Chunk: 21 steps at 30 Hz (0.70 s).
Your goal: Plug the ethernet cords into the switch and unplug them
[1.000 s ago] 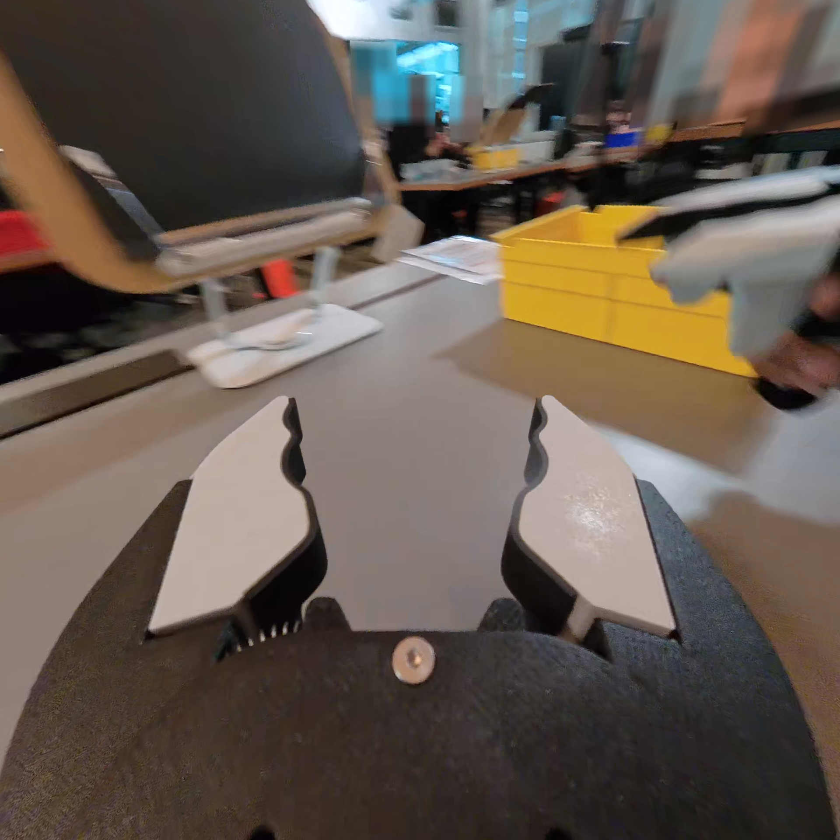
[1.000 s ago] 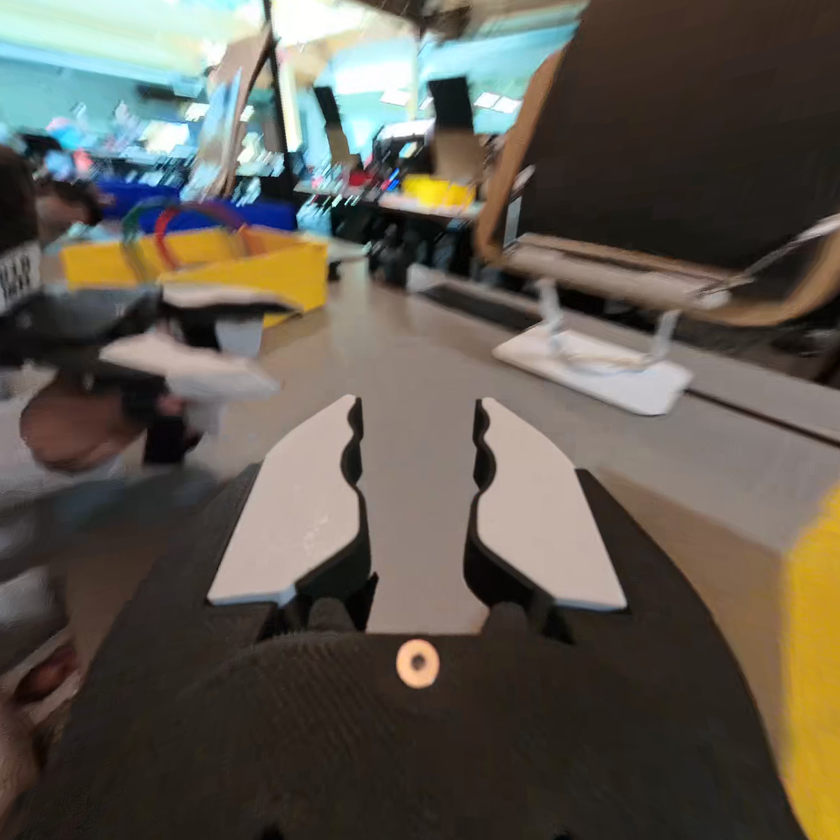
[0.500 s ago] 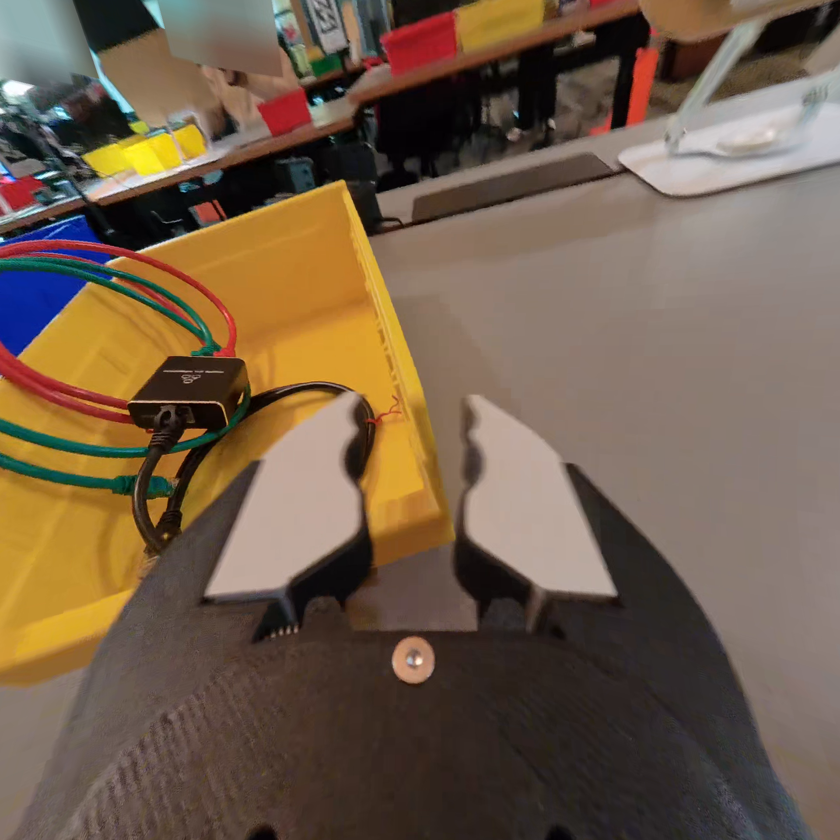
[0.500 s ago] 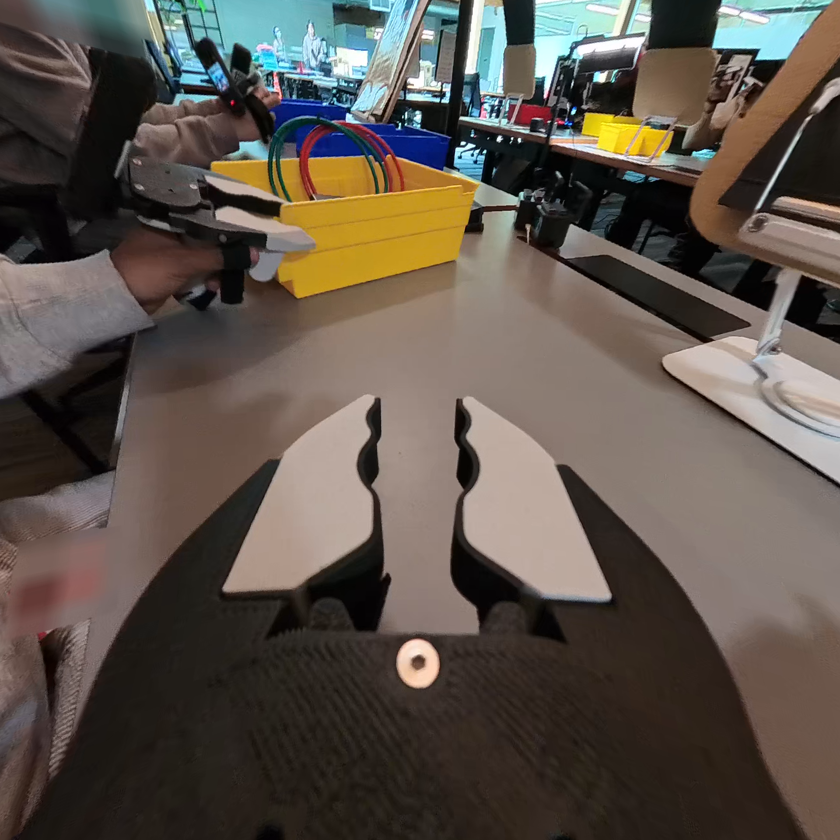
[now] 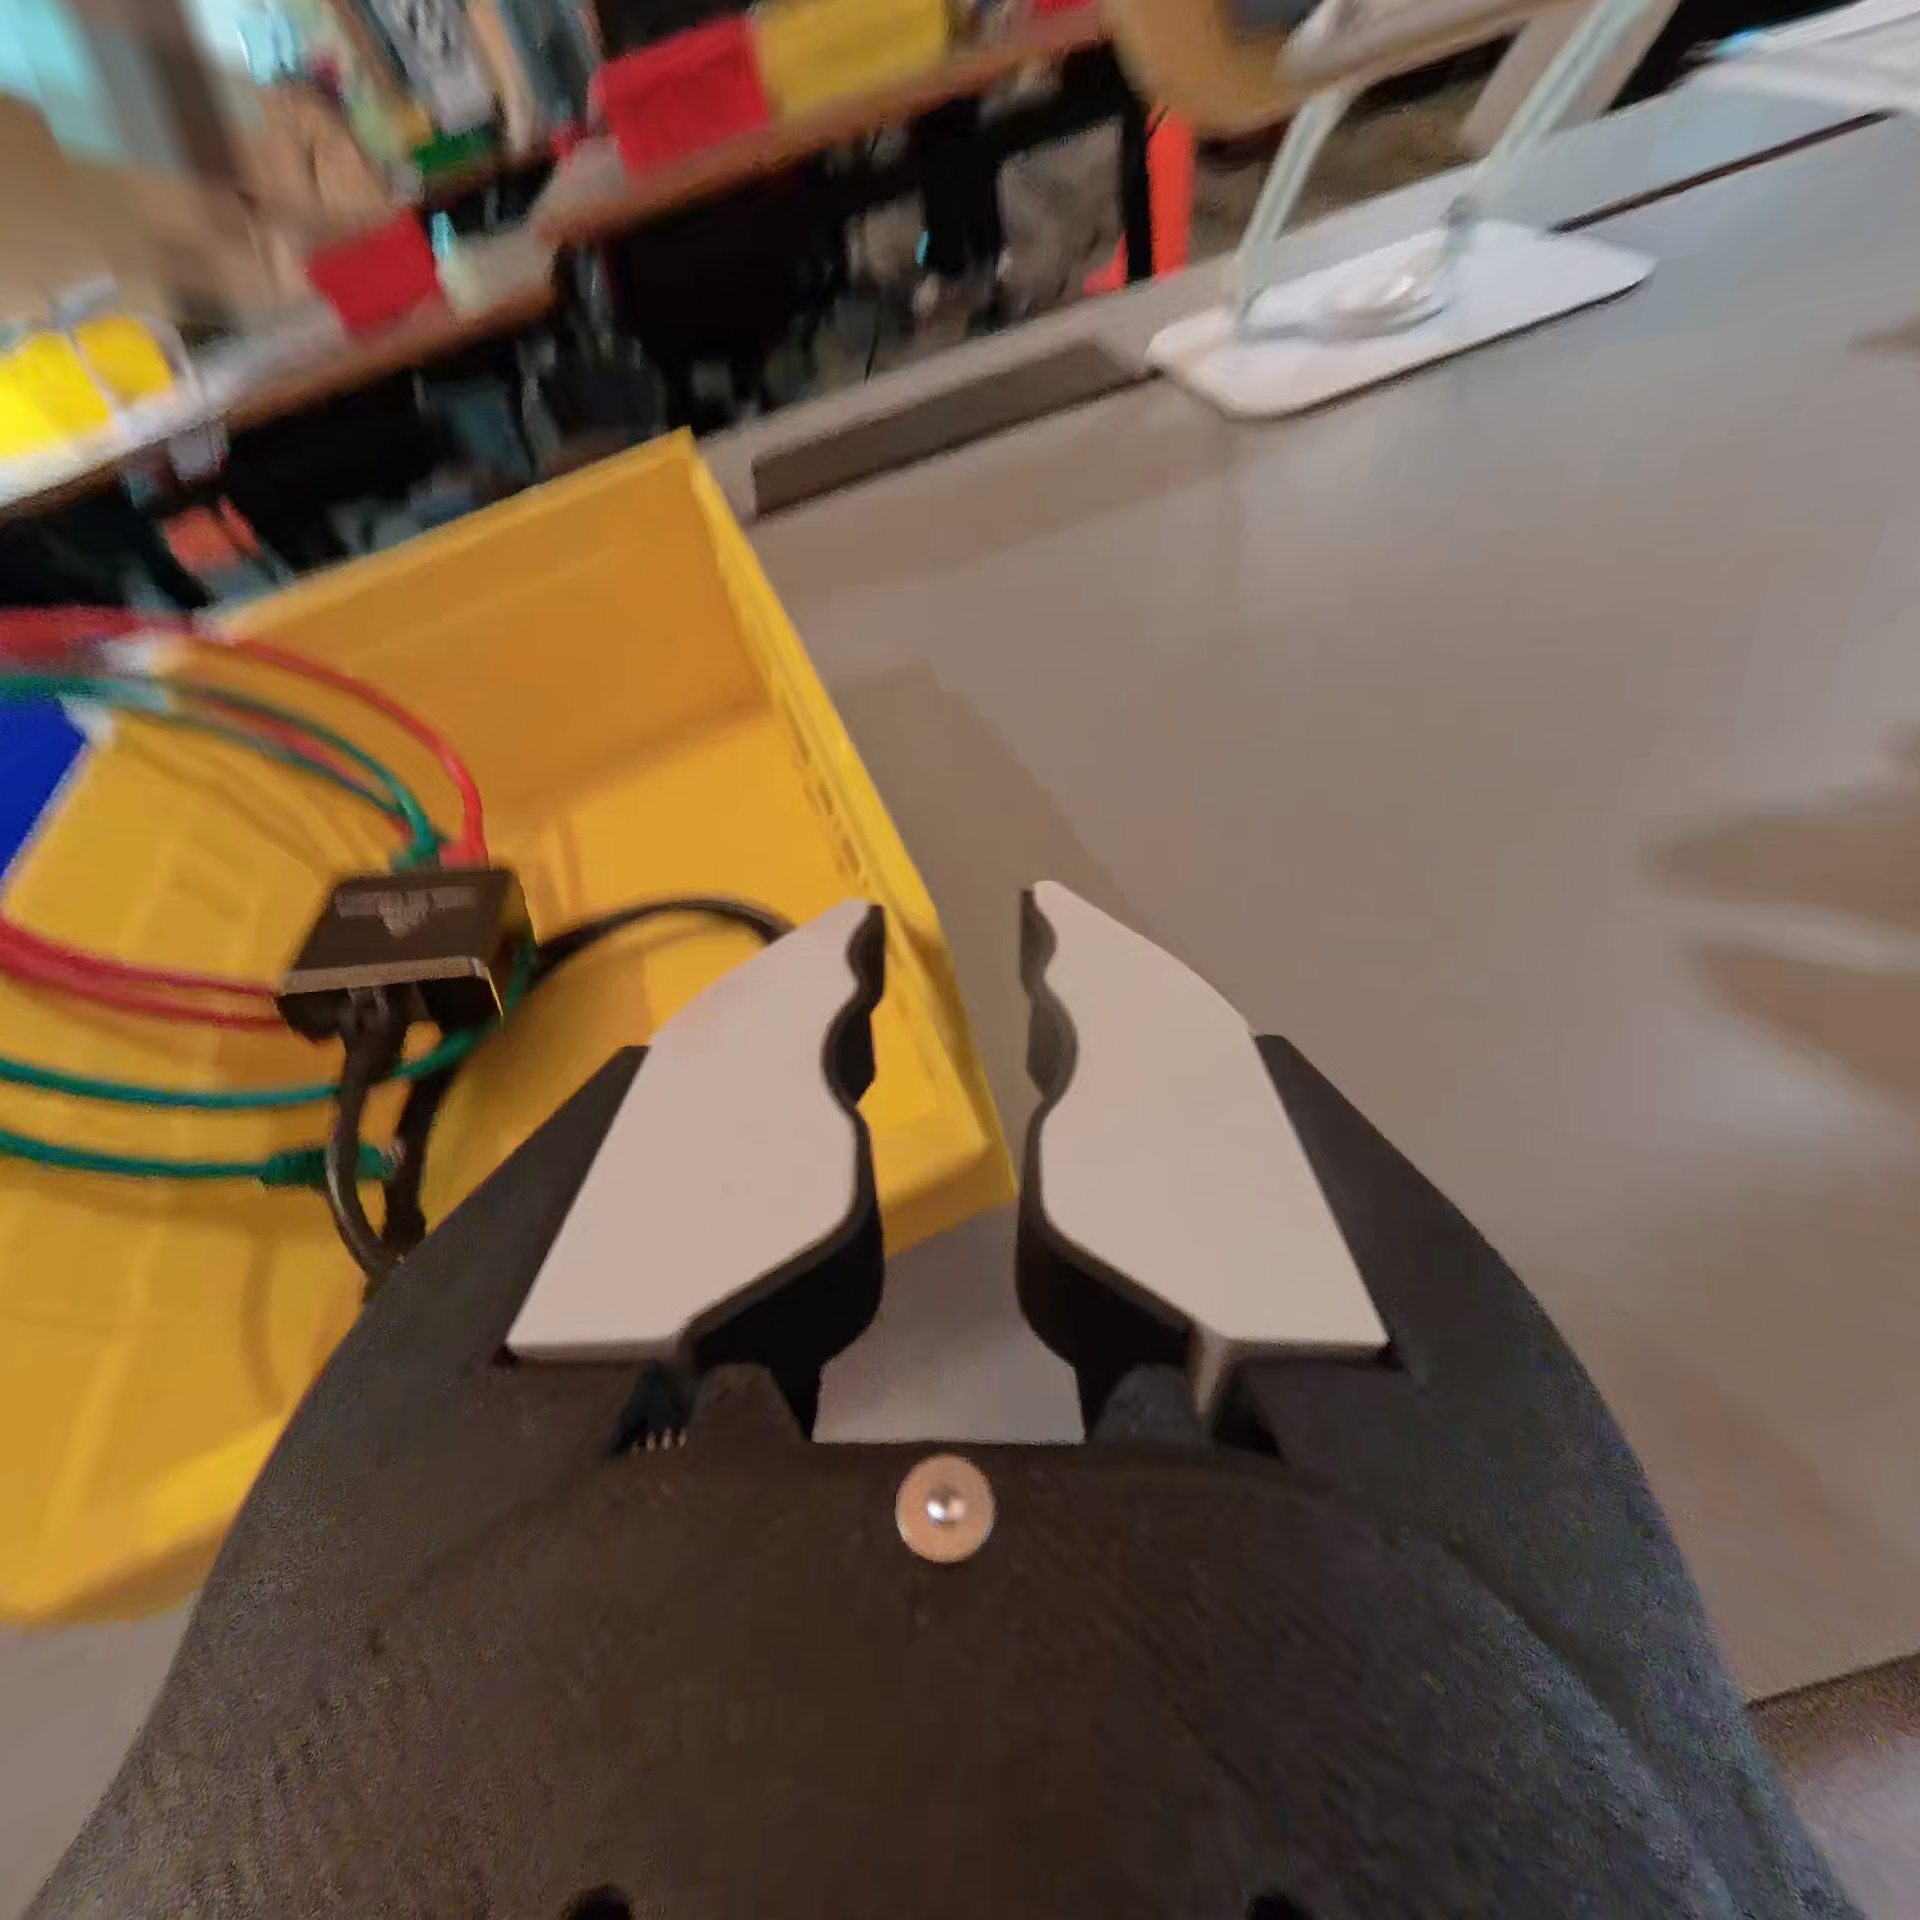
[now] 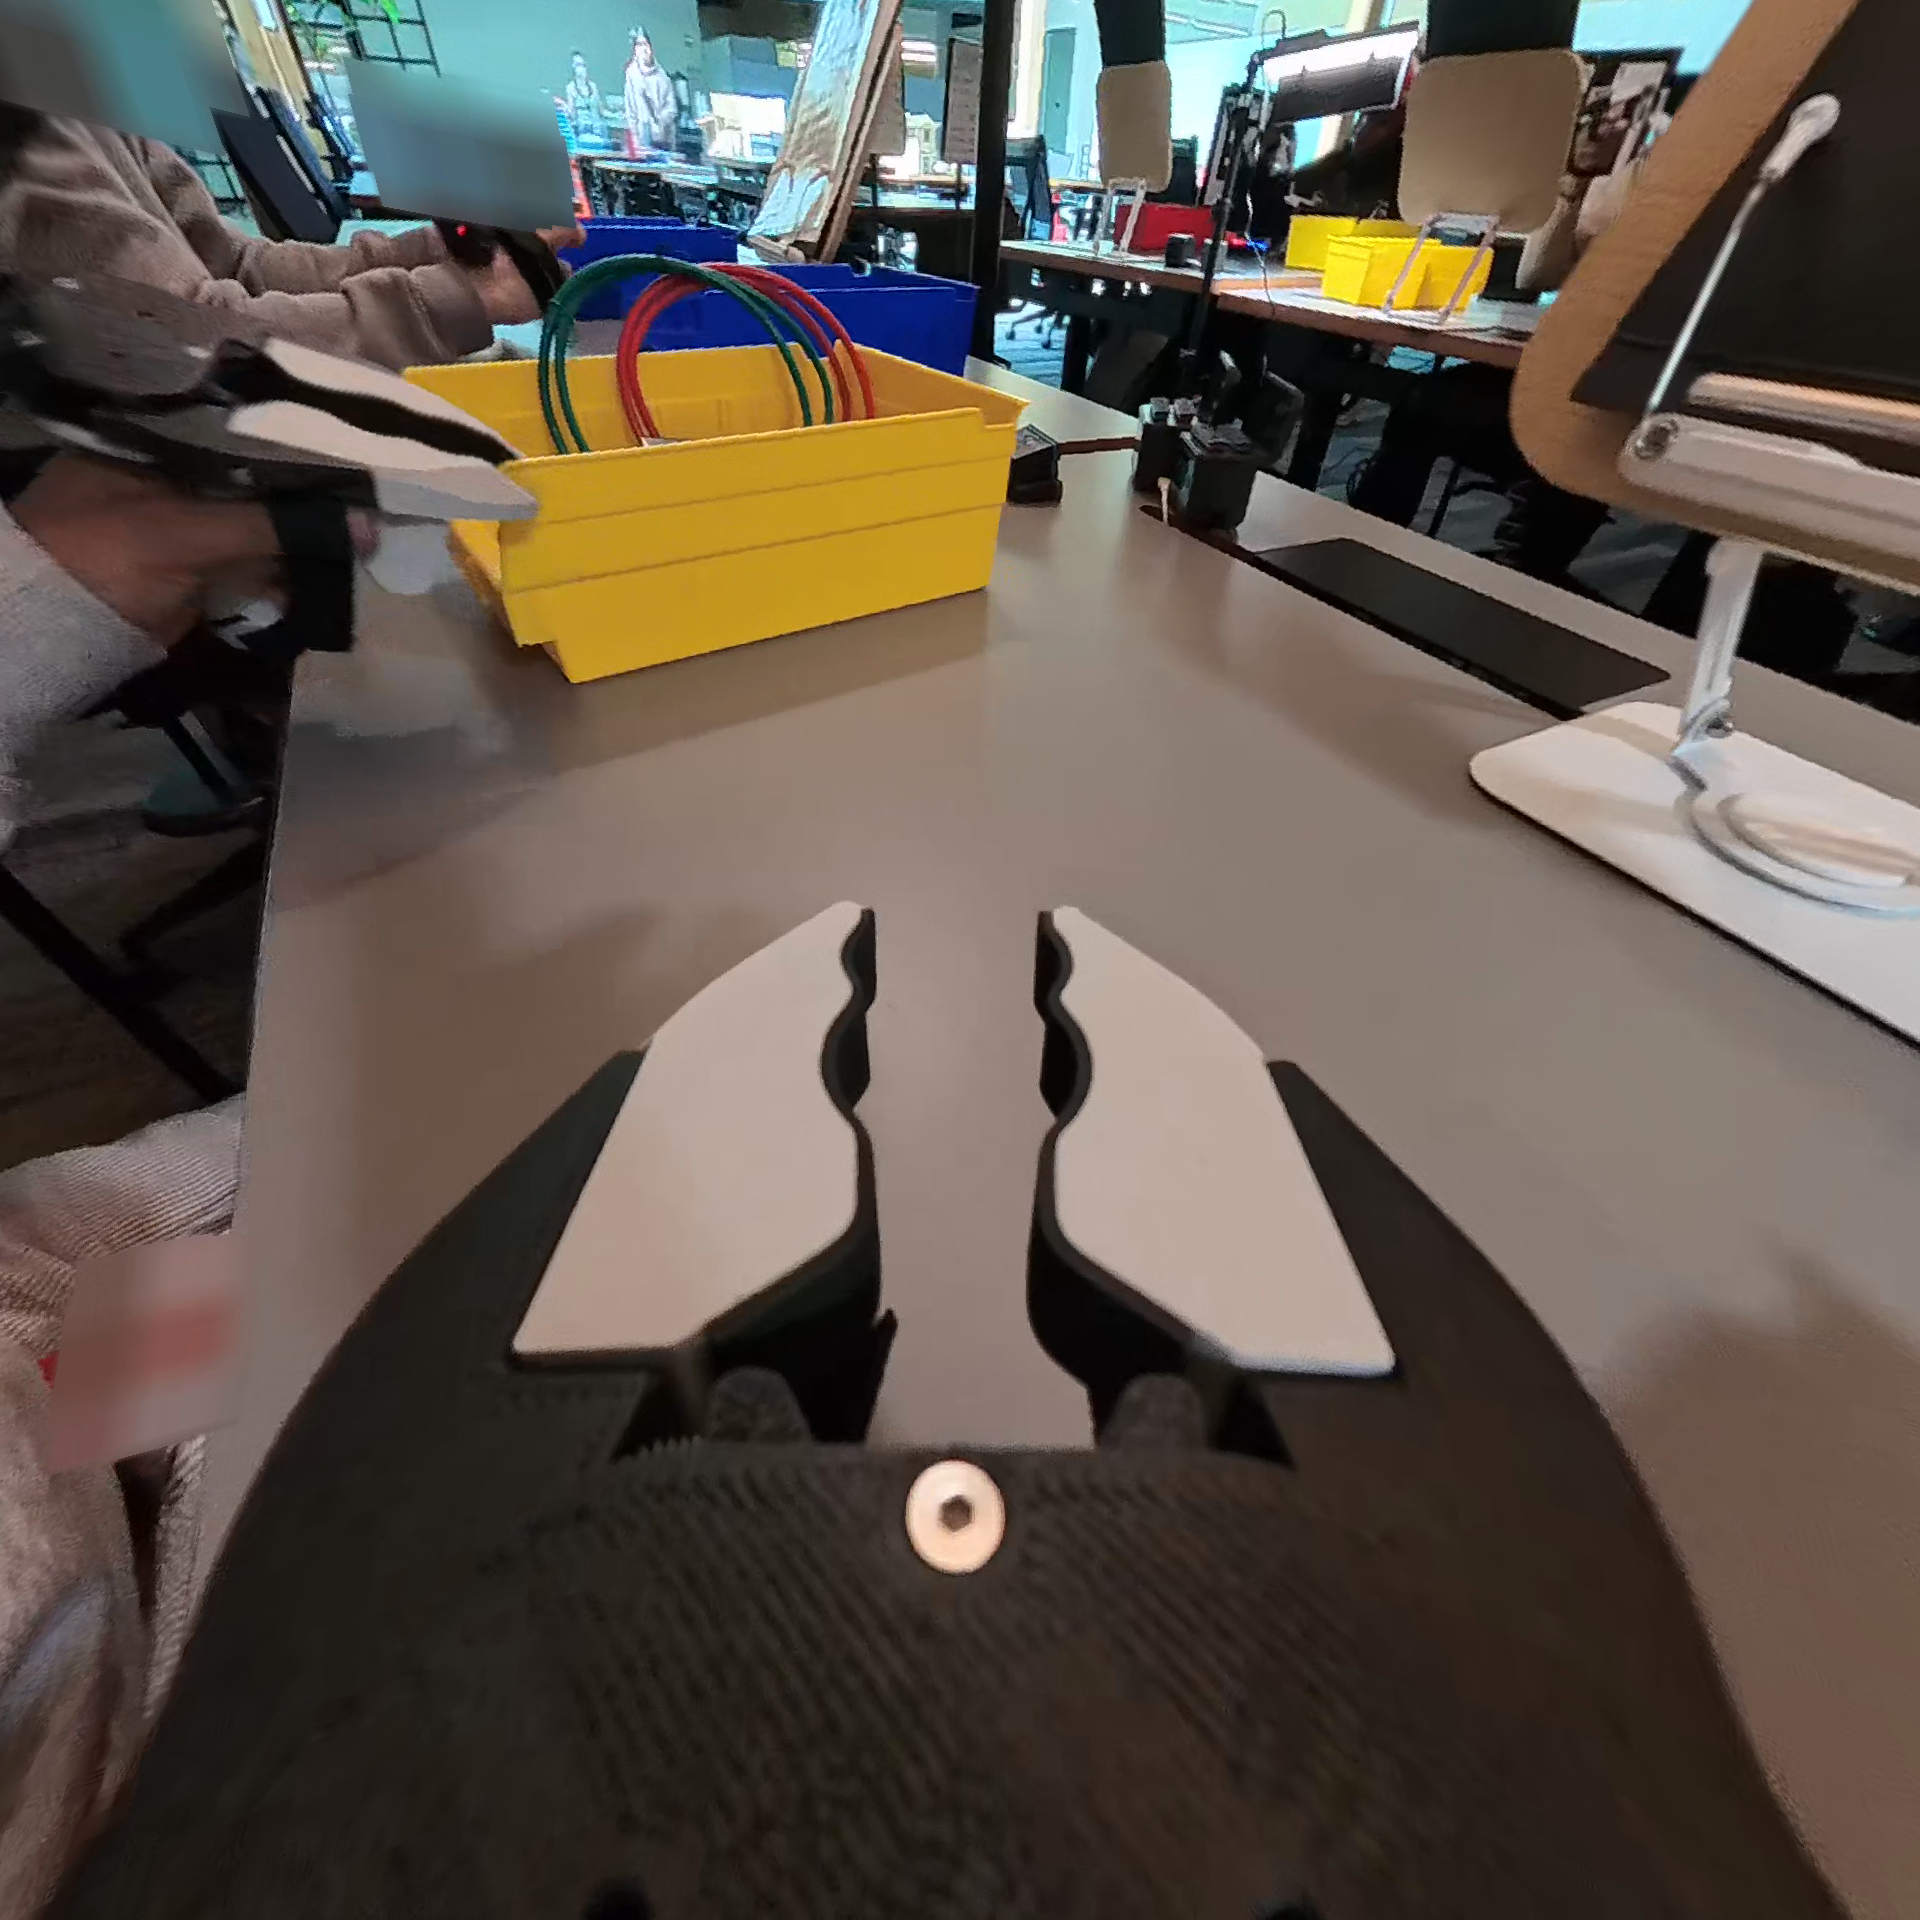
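Note:
A small black switch point(image 5: 410, 951) lies in a yellow bin point(image 5: 831, 810) with red cords point(image 5: 125, 977), green cords point(image 5: 156, 1091) and a black cable point(image 5: 665, 920) around it. My left gripper point(image 5: 951, 920) hangs over the bin's near right corner, jaws a little apart and empty. In the right wrist view the same bin point(image 6: 748, 520) stands far left with red point(image 6: 842, 353) and green point(image 6: 561, 353) cord loops sticking up; the left gripper point(image 6: 499, 478) shows beside it. My right gripper point(image 6: 956, 925) is slightly open and empty over the bare table.
A white stand base point(image 6: 1683, 821) with a tilted board sits at the right on the grey table point(image 6: 1039, 748). A black slot point(image 6: 1455, 623) lies at the table's far edge. A blue bin point(image 6: 810, 301) stands behind the yellow one. A person's sleeve point(image 6: 62, 644) is at left.
My left gripper swung from the stand toward the yellow bin and has now drawn back slightly. My right gripper's jaws opened a little. The right view steadied.

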Tool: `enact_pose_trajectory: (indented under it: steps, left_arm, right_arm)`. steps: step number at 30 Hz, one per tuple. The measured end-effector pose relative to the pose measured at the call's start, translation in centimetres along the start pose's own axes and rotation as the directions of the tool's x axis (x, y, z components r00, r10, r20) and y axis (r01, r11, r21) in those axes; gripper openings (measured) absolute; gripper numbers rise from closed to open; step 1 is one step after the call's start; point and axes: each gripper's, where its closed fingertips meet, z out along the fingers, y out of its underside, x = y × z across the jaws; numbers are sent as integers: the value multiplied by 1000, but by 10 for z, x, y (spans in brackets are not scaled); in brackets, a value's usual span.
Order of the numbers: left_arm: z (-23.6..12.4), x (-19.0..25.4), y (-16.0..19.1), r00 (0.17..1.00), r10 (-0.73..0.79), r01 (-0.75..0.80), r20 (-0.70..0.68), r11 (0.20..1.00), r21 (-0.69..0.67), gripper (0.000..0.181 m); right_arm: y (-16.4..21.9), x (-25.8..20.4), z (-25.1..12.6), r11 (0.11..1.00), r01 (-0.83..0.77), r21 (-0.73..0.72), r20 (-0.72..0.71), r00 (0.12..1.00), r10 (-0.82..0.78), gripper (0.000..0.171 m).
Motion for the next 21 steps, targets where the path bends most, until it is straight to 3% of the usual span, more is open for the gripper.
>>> enact_pose_trajectory:
  steps: [1,3,5,7,10,13,17,21]
  left_arm:
    - [-5,3,-10,999,47,-45,-25,997,66,31]
    - [-15,-3,-26,996,91,-88,-11,983,163,31]
    - [-21,-23,-36,1000,10,-15,26,982,187,32]
    - [-17,-47,-31,987,-155,151,44,984,92,26]
    - [1,-82,-12,951,-284,295,123,951,-88,52]
    - [25,-108,3,960,-175,225,220,947,-228,72]
    - [64,-147,26,948,114,34,296,892,-450,71]
    - [88,-157,72,973,75,95,220,735,-671,84]
  right_arm:
    - [0,2,-2,1000,-19,3,-3,1000,19,29]
    - [1,5,-5,998,-62,10,-5,998,62,29]
    - [5,8,-7,995,-102,3,-6,995,102,29]
    - [11,11,-9,991,-135,-13,-13,991,135,30]
    - [16,16,-13,984,-178,-24,-25,984,177,30]
    - [20,20,-16,976,-218,-27,-32,976,217,30]
    - [23,26,-24,967,-252,-24,-54,967,251,29]
    - [26,31,-36,967,-254,-17,-102,963,251,29]
